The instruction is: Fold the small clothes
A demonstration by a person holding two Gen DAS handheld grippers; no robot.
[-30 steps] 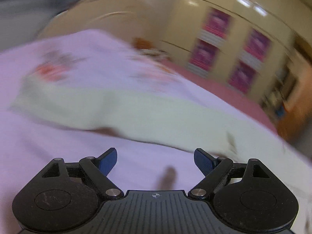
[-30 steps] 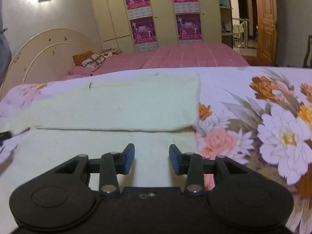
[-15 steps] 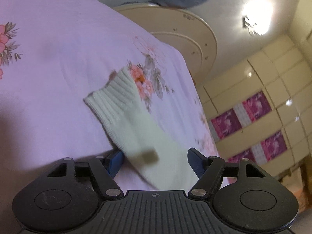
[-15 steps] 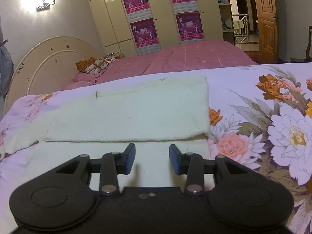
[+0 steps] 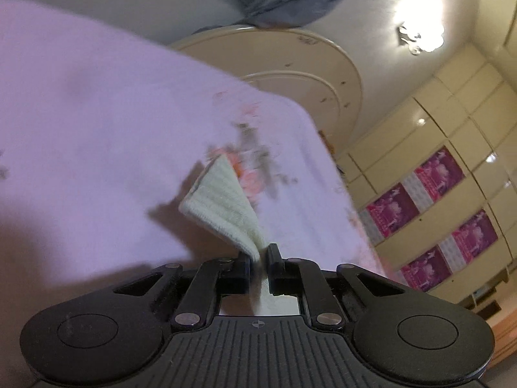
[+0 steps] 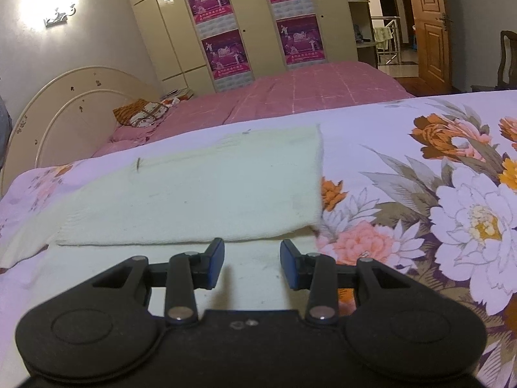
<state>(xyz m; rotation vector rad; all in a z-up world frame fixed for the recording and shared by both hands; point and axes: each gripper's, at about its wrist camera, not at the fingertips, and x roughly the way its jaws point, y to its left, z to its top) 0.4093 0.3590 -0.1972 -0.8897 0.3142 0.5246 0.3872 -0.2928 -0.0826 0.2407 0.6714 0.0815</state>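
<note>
Knit sleeve cuff [image 5: 223, 208] (loose before) now between closing left jaws.

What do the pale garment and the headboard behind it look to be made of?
The pale garment looks like soft knit, likely cotton or wool blend: its ribbed cuff shows between the closing left tongs. The headboard seems cream-painted wood or board, semi-gloss, with chipped dark spots.
</note>
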